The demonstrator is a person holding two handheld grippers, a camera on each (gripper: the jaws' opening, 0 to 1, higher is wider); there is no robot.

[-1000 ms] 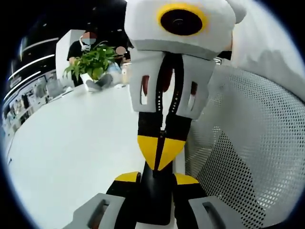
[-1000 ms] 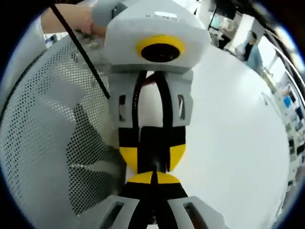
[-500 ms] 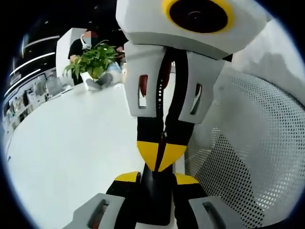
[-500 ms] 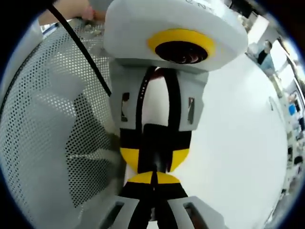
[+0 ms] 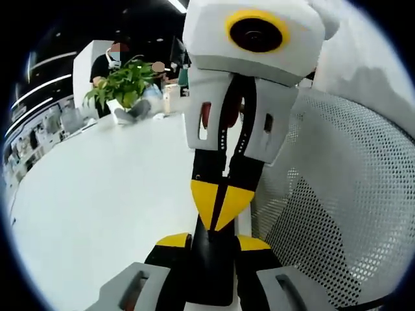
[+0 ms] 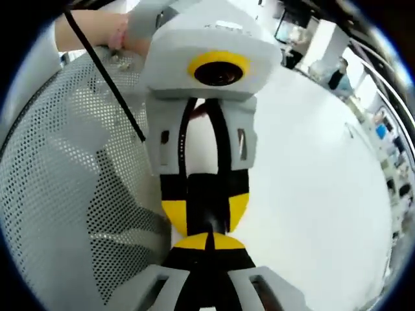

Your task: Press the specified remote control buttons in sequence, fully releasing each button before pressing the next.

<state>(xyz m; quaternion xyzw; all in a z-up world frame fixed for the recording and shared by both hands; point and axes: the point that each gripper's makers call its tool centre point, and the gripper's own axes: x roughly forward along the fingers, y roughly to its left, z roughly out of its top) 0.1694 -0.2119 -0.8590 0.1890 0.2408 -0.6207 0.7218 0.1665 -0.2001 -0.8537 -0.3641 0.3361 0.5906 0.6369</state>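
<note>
While I'm holding the remote control (image 5: 211,272) in my left tongs (image 5: 213,241), my right tongs (image 5: 220,207) are poking at it.
Left tongs are gripping the black remote by its sides above the white table (image 5: 97,194); right tongs are clenched tight, yellow tips seemingly touching its near end. A mesh chair back (image 5: 337,194) is sitting just beside, with a potted plant (image 5: 126,81) far back.
</note>
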